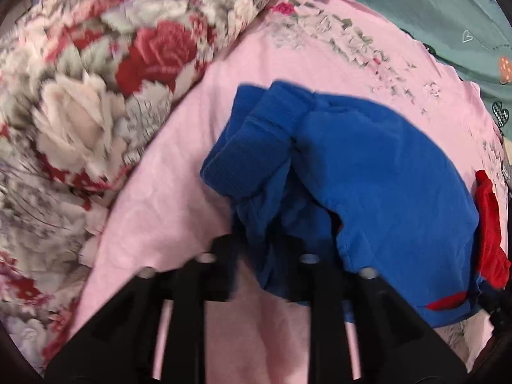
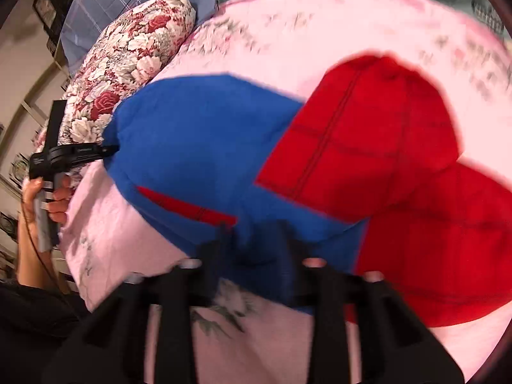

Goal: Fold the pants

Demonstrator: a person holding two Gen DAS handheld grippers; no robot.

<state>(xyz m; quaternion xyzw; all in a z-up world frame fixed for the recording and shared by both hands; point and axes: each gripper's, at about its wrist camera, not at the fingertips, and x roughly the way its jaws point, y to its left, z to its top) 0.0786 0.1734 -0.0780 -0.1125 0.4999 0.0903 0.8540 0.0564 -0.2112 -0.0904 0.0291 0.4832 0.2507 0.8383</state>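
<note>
The pants lie bunched on the pink bedsheet. They are blue with ribbed blue cuffs and a red part at the right edge. In the right wrist view the blue part is on the left and the red part overlaps it on the right. My left gripper is open, with a hanging fold of blue cloth between its fingers. My right gripper is open over the blue hem, with cloth between its fingers. The left gripper, held by a hand, reaches the pants' left edge.
A rolled quilt with a red and white flower print lies along the left of the sheet, and shows as the quilt at upper left. Teal printed fabric borders the sheet at the top right. A dark sleeve fills the lower left.
</note>
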